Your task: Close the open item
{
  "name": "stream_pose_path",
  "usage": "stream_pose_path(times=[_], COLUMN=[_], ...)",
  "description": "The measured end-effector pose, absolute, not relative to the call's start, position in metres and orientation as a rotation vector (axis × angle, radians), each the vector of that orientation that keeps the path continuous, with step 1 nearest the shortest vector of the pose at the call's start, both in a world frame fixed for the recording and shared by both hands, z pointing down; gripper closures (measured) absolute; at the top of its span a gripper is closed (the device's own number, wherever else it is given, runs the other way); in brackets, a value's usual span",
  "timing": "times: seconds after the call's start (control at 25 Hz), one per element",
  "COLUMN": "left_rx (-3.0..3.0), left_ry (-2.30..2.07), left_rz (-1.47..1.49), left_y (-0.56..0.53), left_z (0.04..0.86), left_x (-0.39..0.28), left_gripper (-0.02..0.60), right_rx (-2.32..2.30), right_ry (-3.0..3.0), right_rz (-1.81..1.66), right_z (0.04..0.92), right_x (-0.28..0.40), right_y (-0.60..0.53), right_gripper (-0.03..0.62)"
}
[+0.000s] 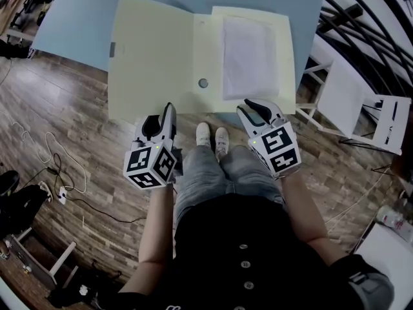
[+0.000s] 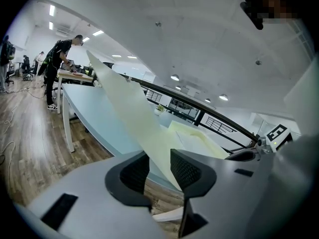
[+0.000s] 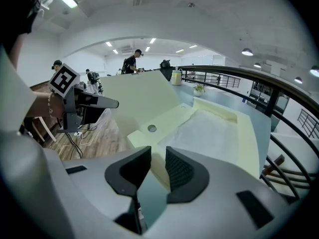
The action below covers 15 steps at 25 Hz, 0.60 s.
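A pale yellow box folder (image 1: 151, 57) lies open on the light blue table (image 1: 77, 24). Its right half (image 3: 219, 128) holds white sheets (image 1: 248, 57). The left cover (image 2: 129, 108) tilts up off the table. My left gripper (image 1: 161, 116) is at that cover's near edge. In the left gripper view (image 2: 159, 168) the cover passes between the jaws and lies against one pad, with a gap at the other. My right gripper (image 1: 258, 108) is at the near edge of the right half; in the right gripper view (image 3: 158, 166) the pads pinch that yellow edge.
A white stool (image 1: 348, 92) and dark railings (image 1: 368, 18) stand right of the table. Cables (image 1: 51, 166) trail over the wooden floor at left. My shoes (image 1: 211, 137) are by the table's near edge. People work at a far table (image 2: 57, 63).
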<state>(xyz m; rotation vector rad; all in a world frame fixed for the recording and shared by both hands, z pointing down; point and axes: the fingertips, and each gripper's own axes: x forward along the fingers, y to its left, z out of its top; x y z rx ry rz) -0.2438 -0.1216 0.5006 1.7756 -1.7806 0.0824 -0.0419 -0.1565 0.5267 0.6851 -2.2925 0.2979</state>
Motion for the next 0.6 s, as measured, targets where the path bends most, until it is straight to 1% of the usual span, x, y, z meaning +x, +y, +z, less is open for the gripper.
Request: stream_pose_path(times=[0.2, 0.28, 0.6], left_rx=[1.807, 1.830, 1.896], left_ry=[-1.808, -1.808, -1.779], left_rz=[0.086, 0.087, 0.101], left_y=[-0.123, -0.124, -0.127], left_z=[0.489, 0.484, 0.469], left_x=[-0.240, -0.237, -0.223], left_gripper=[0.476, 0.503, 0.506], right_rx=[0.692, 0.690, 0.719], right_ry=[-2.299, -2.299, -2.319], right_rz=[0.302, 0.306, 0.306], right_z=[0.525, 0.526, 0.522], right_x=[-0.042, -0.041, -0.042], right_y=[-0.156, -0.156, -0.153], right_gripper=[0.507, 0.505, 0.510])
